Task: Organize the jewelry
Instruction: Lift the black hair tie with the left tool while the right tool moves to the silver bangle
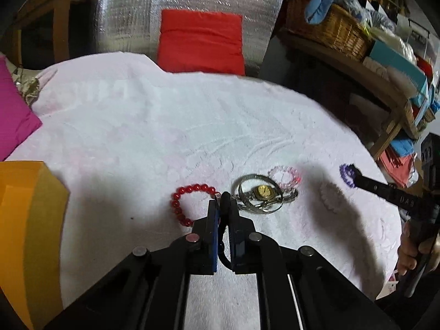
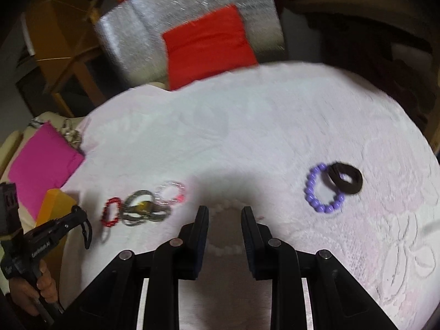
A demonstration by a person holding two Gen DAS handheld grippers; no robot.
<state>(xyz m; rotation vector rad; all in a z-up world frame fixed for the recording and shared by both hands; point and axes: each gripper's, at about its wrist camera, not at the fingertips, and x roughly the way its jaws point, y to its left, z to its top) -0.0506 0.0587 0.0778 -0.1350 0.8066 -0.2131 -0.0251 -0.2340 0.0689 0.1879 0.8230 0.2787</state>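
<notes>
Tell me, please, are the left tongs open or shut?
Shut: the left tongs have their fingers pressed together, pinching a thin black band.

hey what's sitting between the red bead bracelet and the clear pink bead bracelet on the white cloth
A gold-faced metal wristwatch among silver bangles lies between the red bead bracelet and the clear pink bead bracelet, seen in the left wrist view.

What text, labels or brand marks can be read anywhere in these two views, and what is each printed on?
"DAS": pale letters on the black finger of the right gripper, seen from the left wrist view; possibly part of a longer word.
White lettering on the side of the left gripper, seen from the right wrist view: too blurred to read.
Dial of the gold watch: markings too small to read.
Teal boxes on the shelf: no legible print.
</notes>
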